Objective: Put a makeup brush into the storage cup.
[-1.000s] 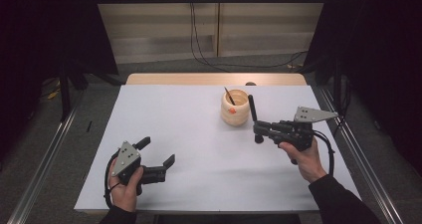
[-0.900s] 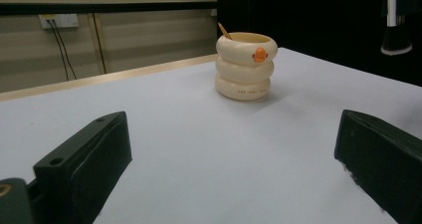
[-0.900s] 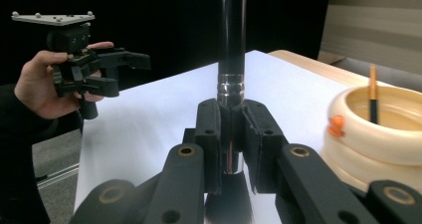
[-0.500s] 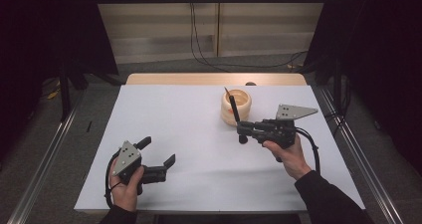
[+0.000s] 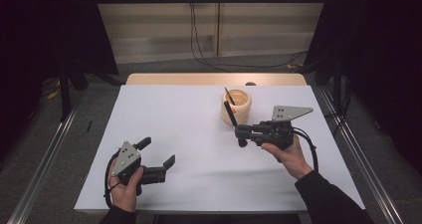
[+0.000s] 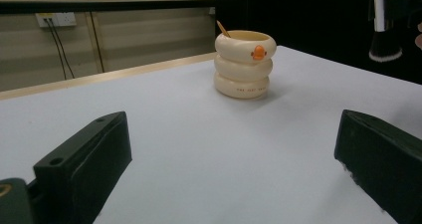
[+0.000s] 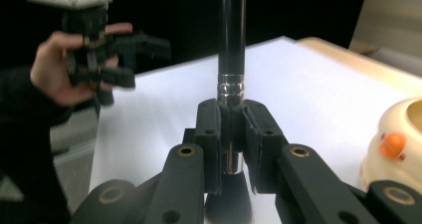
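Observation:
A cream ringed cup (image 5: 237, 106) with an orange beak mark stands at the table's back right and holds a thin stick (image 5: 228, 93). Just in front of it, my right gripper (image 5: 241, 133) is shut on a black brush (image 5: 231, 115), its handle slanting up past the cup's left side. In the right gripper view the pads clamp the silver ferrule of the brush (image 7: 232, 40), bristles hanging below. My left gripper (image 5: 158, 152) rests open near the front left, nothing between its jaws. The left gripper view shows the cup (image 6: 244, 64) ahead and the brush bristles (image 6: 384, 47) at top right.
The white table (image 5: 189, 114) has a wooden strip along its far edge. Cables hang down the wall behind. Metal rails run along the floor on both sides. Seen from the right gripper view, the left gripper (image 7: 134, 59) is held far off at the left.
My right gripper has carried the brush leftward, from beside the cup's right to its front left. The left gripper has stayed put.

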A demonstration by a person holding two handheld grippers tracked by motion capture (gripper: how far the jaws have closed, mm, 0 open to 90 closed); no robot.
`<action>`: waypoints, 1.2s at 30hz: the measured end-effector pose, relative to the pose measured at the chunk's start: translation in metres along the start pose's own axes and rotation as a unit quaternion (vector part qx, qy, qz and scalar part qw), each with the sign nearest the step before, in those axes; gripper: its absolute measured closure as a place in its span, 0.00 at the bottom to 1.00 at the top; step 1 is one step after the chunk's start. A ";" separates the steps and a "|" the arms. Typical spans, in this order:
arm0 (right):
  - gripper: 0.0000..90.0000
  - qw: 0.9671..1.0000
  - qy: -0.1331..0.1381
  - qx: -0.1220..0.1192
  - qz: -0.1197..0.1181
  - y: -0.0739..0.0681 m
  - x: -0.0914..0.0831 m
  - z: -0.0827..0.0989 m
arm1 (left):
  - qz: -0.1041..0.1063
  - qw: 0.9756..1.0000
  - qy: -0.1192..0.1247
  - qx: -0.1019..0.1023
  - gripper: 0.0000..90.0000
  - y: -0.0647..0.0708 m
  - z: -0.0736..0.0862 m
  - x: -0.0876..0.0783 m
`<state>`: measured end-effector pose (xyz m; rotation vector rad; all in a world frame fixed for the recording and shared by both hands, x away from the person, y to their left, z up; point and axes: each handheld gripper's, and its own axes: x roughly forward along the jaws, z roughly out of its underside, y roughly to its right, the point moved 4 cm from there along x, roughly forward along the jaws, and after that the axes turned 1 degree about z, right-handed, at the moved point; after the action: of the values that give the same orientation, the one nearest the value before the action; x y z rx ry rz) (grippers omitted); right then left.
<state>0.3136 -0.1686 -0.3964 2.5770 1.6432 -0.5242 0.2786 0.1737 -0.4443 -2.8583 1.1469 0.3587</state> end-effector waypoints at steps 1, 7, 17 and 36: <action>0.87 1.000 -0.010 -0.003 -0.001 0.000 0.001 0.001 | 0.000 1.000 -0.001 0.000 0.01 0.000 0.000 0.000; 0.87 0.998 -0.060 -0.017 -0.009 -0.002 0.006 0.003 | 0.000 1.000 0.000 0.000 0.01 0.000 0.000 0.000; 0.87 0.988 -0.148 -0.039 -0.011 -0.005 0.008 0.004 | 0.000 1.000 -0.003 0.002 0.01 -0.001 0.000 0.000; 0.87 0.960 -0.272 -0.063 -0.008 0.000 0.012 0.010 | 0.002 1.000 -0.006 0.002 0.01 0.000 0.001 0.001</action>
<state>0.3158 -0.1603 -0.4093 2.0700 1.4425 -0.9853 0.2795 0.1734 -0.4455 -2.8476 1.1499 0.3724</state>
